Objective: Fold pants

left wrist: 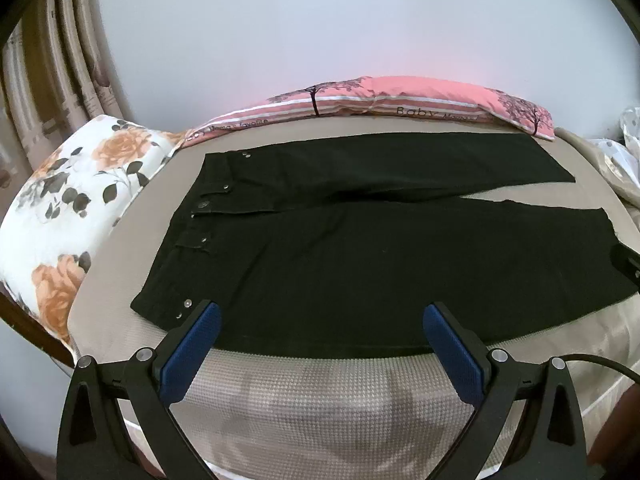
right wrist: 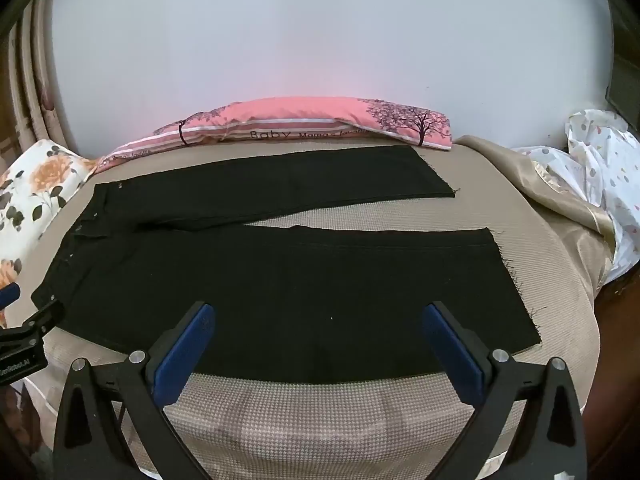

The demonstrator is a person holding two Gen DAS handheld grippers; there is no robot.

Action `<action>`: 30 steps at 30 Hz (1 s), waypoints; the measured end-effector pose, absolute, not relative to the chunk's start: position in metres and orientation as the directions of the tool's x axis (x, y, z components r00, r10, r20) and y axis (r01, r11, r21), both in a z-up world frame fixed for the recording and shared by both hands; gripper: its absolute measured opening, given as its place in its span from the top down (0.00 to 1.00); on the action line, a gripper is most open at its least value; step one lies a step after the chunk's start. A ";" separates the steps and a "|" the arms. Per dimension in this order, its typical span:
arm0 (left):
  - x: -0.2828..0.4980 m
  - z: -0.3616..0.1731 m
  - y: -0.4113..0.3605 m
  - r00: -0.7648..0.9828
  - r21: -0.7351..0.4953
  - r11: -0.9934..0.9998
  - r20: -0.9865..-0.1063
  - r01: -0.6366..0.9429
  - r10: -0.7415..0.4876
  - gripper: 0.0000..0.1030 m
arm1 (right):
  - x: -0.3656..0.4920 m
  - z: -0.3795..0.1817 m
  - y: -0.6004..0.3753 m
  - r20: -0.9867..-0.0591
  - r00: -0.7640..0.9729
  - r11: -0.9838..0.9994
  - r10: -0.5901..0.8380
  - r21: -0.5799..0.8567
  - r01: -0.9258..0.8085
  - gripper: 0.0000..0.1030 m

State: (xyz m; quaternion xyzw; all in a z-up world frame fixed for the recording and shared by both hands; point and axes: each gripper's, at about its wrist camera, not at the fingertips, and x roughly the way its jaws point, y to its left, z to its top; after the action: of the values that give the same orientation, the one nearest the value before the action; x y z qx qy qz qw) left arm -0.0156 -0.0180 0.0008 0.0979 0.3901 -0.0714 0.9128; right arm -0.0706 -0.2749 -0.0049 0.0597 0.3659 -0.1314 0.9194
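Note:
Black pants (left wrist: 360, 264) lie flat and spread on the beige bed cover (left wrist: 320, 400), waistband to the left, both legs running right with a narrow gap between them. They also show in the right wrist view (right wrist: 304, 292). My left gripper (left wrist: 322, 314) is open and empty, hovering at the near edge of the near leg, close to the waistband corner. My right gripper (right wrist: 320, 312) is open and empty, over the near edge of the near leg, left of its hem. The left gripper's tip (right wrist: 24, 320) shows at the waistband corner in the right wrist view.
A pink striped pillow (left wrist: 400, 98) lies along the far side of the bed against the pale wall. A floral pillow (left wrist: 68, 208) sits at the left. Crumpled beige and white spotted bedding (right wrist: 592, 184) is piled at the right. Curtains (left wrist: 52, 72) hang at the far left.

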 end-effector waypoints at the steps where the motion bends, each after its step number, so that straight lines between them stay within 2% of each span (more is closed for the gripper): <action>1: -0.016 0.000 -0.019 0.685 0.130 0.969 -0.726 0.209 -0.050 0.02 | -0.070 -0.006 -0.274 -0.688 0.698 0.958 -0.197 0.015 0.286 0.00; 15: -0.014 -0.006 -0.017 0.646 0.048 0.973 -0.755 0.227 -0.114 0.02 | -0.071 -0.002 -0.270 -0.667 0.718 0.961 -0.200 0.010 0.276 0.00; 30: -0.015 -0.009 -0.012 0.640 0.038 0.980 -0.762 0.194 -0.097 0.02 | -0.072 -0.001 -0.273 -0.667 0.720 0.961 -0.191 0.022 0.275 0.00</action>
State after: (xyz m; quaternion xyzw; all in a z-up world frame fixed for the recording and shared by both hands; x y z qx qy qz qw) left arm -0.0155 -0.0120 -0.0086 0.0579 0.4166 -0.0805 0.9037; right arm -0.0722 -0.2732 -0.0010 0.0595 0.3523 -0.1257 0.9255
